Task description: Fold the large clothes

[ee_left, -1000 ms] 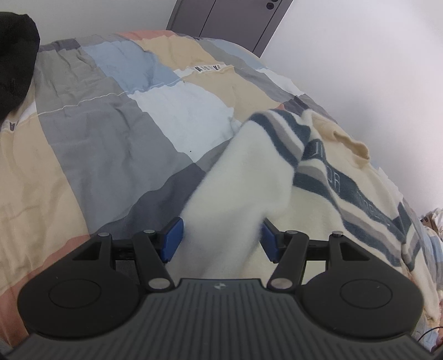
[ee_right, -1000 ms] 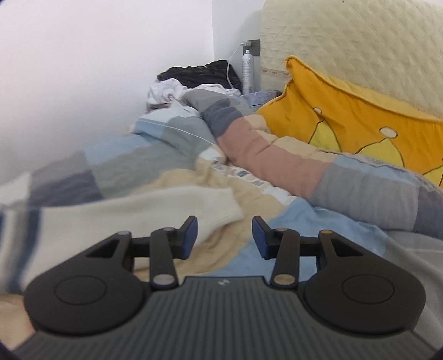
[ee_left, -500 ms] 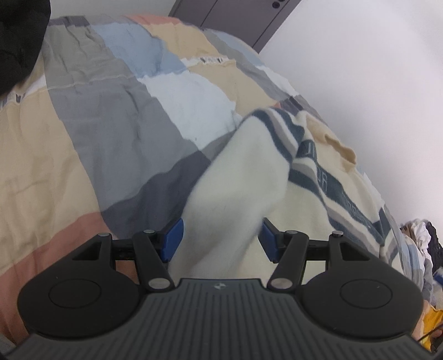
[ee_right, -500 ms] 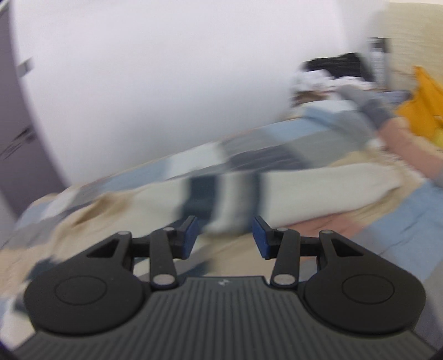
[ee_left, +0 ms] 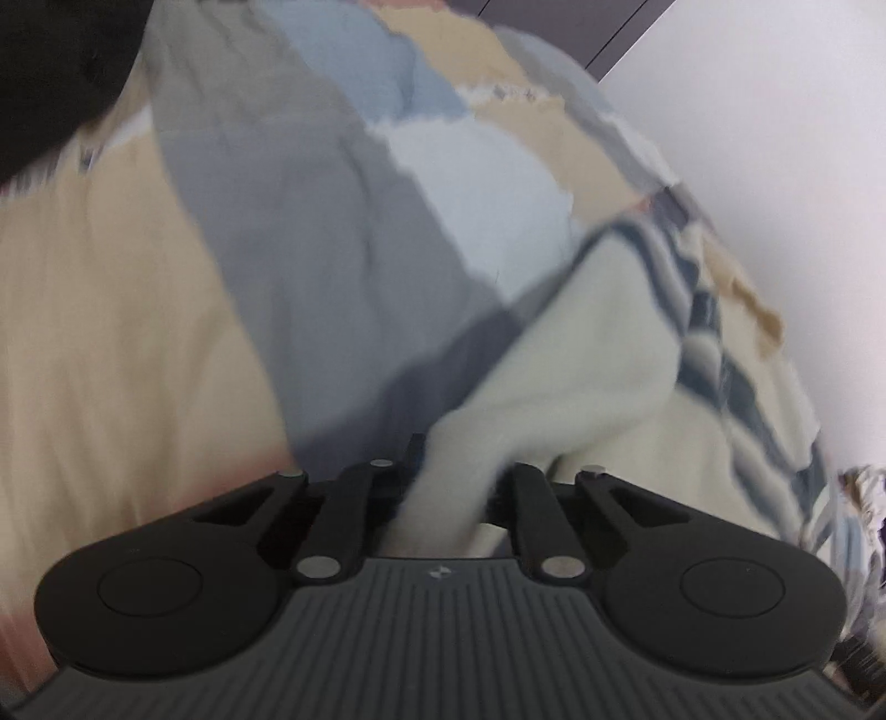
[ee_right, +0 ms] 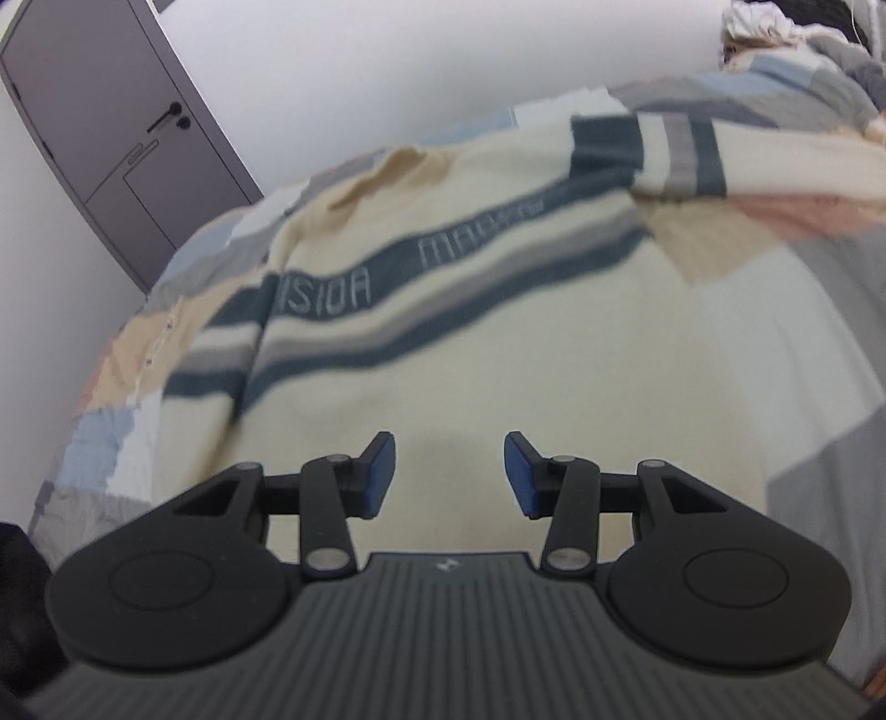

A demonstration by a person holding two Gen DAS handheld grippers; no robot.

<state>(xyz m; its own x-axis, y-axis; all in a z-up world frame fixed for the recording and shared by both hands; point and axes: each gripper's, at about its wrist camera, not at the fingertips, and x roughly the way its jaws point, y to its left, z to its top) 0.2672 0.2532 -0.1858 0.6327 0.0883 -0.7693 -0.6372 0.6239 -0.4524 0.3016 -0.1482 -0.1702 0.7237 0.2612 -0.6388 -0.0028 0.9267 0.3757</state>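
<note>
On the bed, across a patchwork duvet (ee_left: pixel 310 288), lies the cream sweater (ee_right: pixel 498 354) with navy and grey stripes, and the main change is at the left gripper (ee_left: pixel 443 498): 1 second ago its blue fingers stood spread on either side of the left sleeve (ee_left: pixel 581 354), and now they have drawn in and pinch the sleeve's cuff end, the cloth bunched between them, though the view is blurred with motion. That reads as the grasp for the 1st fold, with the sleeve ready to be carried across the body. The right gripper (ee_right: pixel 448 479) has swung away from the pillow end of the bed and now hangs over the lower front of the sweater, its fingers (ee_right: pixel 379 476) spread wide and holding nothing; the cloth below looks near, but whether they touch it I cannot tell. The other sleeve (ee_right: pixel 720 149) stretches off toward the far right, unfolded, so my judgement is that the folding has barely begun. Around it, a grey door (ee_right: pixel 122 144) stands in the white wall beyond the bed, a heap of crumpled clothes (ee_right: pixel 764 22) sits at the top right corner, and a dark garment (ee_left: pixel 50 72) lies at the left view's upper left. Nothing rests on the sweater itself; the soft, rumpled duvet may let the fold drag or wrinkle.
</note>
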